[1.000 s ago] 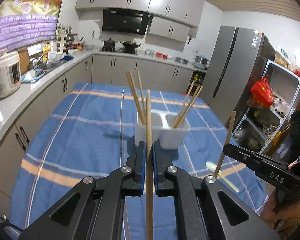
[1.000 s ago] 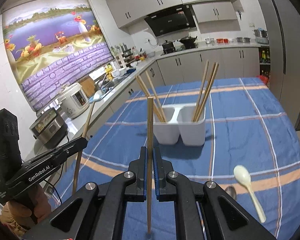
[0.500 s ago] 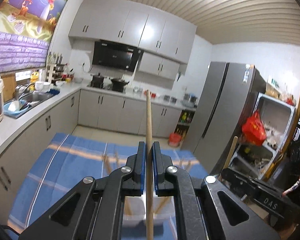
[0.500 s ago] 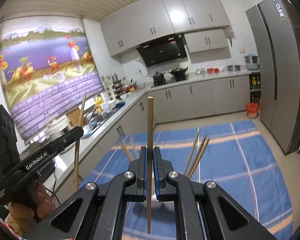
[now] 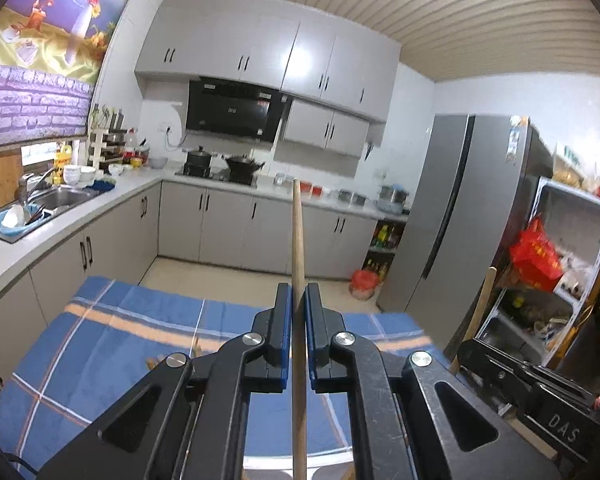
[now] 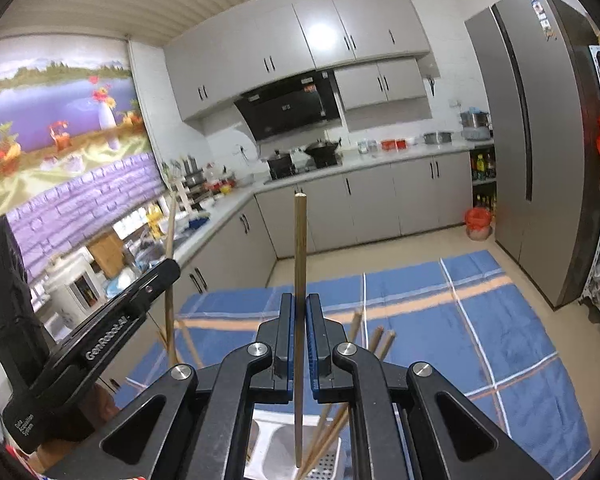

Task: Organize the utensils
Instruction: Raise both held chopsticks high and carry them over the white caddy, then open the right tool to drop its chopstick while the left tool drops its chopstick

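My left gripper [image 5: 298, 296] is shut on an upright wooden chopstick [image 5: 297, 232]. My right gripper [image 6: 299, 306] is shut on another upright wooden chopstick [image 6: 299, 248], whose lower end hangs over the white two-compartment utensil holder [image 6: 276, 446]. The holder stands on the blue plaid tablecloth [image 6: 480, 320] and has several chopsticks [image 6: 374, 342] leaning in it. In the left wrist view the holder is almost wholly hidden under the gripper; only its pale rim [image 5: 260, 462] shows. The left gripper also shows in the right wrist view [image 6: 148, 292], the right gripper in the left wrist view [image 5: 512, 376].
Grey kitchen cabinets and a white counter [image 5: 100, 196] run along the left and back. A grey fridge [image 5: 460, 216] stands to the right, with a shelf rack holding a red bag [image 5: 536, 256] beside it. A rice cooker [image 6: 74, 280] sits on the counter.
Both grippers have moved forward to above the holder and tilted up, each still gripping its chopstick. The holder has slid to the bottom edge of both views, and the spoon is out of view.
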Demonstrator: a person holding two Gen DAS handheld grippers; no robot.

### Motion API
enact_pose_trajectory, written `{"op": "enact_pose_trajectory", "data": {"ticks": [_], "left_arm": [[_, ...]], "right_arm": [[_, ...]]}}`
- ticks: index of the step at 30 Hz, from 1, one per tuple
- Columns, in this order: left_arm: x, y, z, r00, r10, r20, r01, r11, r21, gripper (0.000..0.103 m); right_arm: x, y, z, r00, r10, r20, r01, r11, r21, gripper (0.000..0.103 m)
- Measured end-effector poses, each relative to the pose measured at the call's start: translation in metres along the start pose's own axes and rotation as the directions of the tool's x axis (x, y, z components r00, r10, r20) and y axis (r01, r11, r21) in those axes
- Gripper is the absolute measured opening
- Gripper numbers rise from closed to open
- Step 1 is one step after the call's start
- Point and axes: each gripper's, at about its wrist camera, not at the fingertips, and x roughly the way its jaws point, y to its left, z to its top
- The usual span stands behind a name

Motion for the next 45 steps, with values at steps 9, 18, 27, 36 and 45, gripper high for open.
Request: {"op": "enact_pose_trajectory", "data": {"ticks": [9, 18, 27, 36, 45], "left_arm": [[0.010, 0.009, -0.032, 0.996, 0.057, -0.075, -0.058, 0.998, -0.012, 0.006], [-0.034, 0.013, -0.026, 0.997, 0.061, -0.048, -0.063, 0.997, -0.046, 0.028], [-0.105, 0.009, -0.020, 0.996, 0.088, 0.004, -0.088, 0.995, -0.051, 0.050], [-0.118, 0.030, -0.047, 0.979, 0.094, -0.181, -0.107, 0.992, -0.061, 0.051], [-0.074, 0.027, -0.120, 0.867, -0.008, -0.499, -0.009, 0.999, -0.032, 0.051]], "right_arm": [[0.026, -0.011, -0.036, 0.992, 0.020, -0.127, -0.017, 1.000, 0.025, 0.007], [0.018, -0.020, -0.043, 0.987, 0.030, -0.156, -0.021, 0.998, 0.057, 0.011], [-0.037, -0.026, -0.044, 0.995, 0.020, -0.101, -0.012, 0.997, 0.073, 0.030], [-0.076, -0.046, -0.080, 0.984, 0.022, -0.175, 0.002, 0.991, 0.136, 0.030], [-0.071, -0.045, -0.110, 0.963, 0.058, -0.263, -0.016, 0.987, 0.161, 0.030]]}}
